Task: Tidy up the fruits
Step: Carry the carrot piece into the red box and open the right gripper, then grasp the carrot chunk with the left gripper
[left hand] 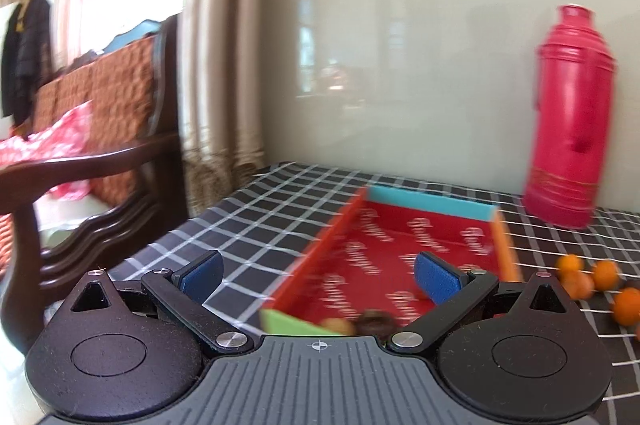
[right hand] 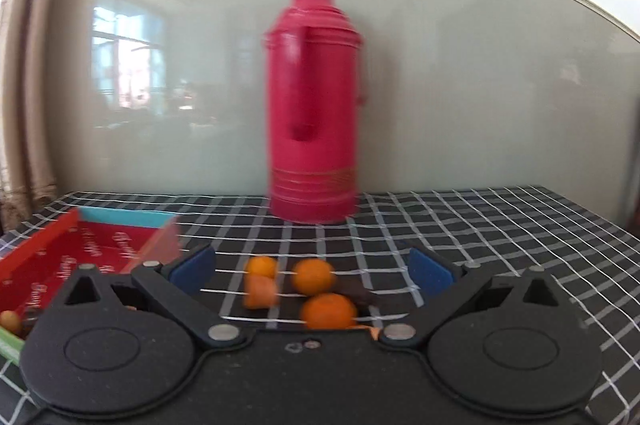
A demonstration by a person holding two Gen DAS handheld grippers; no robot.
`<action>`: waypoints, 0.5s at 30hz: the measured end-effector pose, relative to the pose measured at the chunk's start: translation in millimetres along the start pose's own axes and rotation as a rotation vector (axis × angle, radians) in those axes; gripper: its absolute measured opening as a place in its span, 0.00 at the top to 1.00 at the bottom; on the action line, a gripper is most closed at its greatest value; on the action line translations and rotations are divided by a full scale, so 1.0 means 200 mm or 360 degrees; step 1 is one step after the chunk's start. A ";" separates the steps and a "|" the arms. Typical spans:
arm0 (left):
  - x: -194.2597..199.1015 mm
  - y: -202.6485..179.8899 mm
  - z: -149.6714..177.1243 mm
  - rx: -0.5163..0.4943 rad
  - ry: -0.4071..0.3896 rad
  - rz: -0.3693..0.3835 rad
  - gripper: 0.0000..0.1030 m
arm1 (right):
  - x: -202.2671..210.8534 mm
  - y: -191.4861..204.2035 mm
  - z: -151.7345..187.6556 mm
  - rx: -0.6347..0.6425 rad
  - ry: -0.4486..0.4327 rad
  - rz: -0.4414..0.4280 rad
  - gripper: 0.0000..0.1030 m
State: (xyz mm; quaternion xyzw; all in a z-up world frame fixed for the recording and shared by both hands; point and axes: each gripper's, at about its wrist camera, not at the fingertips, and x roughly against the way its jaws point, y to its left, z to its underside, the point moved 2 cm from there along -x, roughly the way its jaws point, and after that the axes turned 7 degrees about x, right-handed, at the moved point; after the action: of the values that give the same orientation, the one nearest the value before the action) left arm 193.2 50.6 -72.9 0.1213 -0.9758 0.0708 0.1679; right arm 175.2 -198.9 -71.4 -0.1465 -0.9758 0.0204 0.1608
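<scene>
A red tray (left hand: 400, 249) with blue, orange and green rims lies on the checked tablecloth; it also shows in the right wrist view (right hand: 60, 265). Small fruits (left hand: 360, 323) sit at its near end. Several oranges (right hand: 316, 289) lie loose on the cloth right of the tray, also in the left wrist view (left hand: 592, 279). My left gripper (left hand: 318, 279) is open and empty over the tray's near left part. My right gripper (right hand: 312, 271) is open and empty, its fingers either side of the oranges, above them.
A tall pink thermos (right hand: 314, 105) stands at the back against the wall, also in the left wrist view (left hand: 570, 117). A dark wooden chair (left hand: 100, 161) stands off the table's left edge. A small dark fruit (right hand: 362, 295) lies among the oranges.
</scene>
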 end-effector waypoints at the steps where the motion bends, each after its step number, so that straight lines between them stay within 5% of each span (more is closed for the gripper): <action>1: 0.01 -0.04 0.01 -0.0013 -0.0002 0.0029 0.02 | -0.01 -0.04 0.01 -0.0020 0.0017 0.0034 0.06; 15: 0.12 -0.57 0.15 -0.0174 0.0111 0.0427 0.02 | 0.01 -0.43 0.13 -0.0060 0.0165 0.0411 0.06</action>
State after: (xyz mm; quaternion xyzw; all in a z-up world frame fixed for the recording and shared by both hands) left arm 191.3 -69.2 -82.2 -0.0221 -0.9792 0.0433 0.1970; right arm 140.9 -281.1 -87.6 -0.2748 -0.9394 0.0149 0.2044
